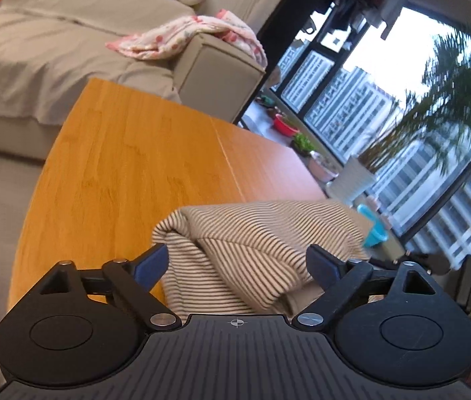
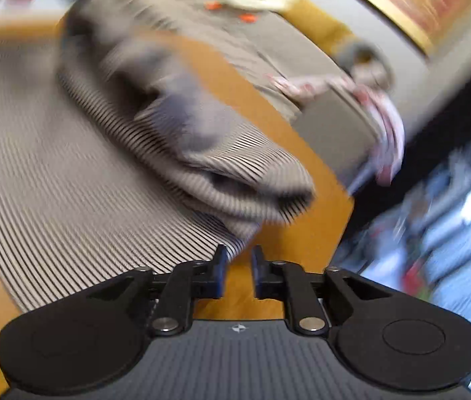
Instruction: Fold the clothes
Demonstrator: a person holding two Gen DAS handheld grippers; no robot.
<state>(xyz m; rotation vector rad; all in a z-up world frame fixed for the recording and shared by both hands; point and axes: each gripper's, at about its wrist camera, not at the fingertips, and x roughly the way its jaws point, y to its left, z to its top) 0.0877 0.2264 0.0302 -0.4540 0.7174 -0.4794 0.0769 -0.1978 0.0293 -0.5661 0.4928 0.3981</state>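
At the bottom center of the frame the striped garment (image 1: pixel 255 250) lies on the wooden bench (image 1: pixel 128 166), partly doubled over with layers bunched, so smoothing seemingly remains, while the left hand-held gripper (image 1: pixel 237 261) is spread wide and the right hand-held gripper (image 2: pixel 239 260) is narrowly parted, pinching nothing.

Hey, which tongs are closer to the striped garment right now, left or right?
Left. The left tongs sit open around a bunched fold of the striped garment. The right tongs are nearly closed at its edge over the wooden table, holding nothing.
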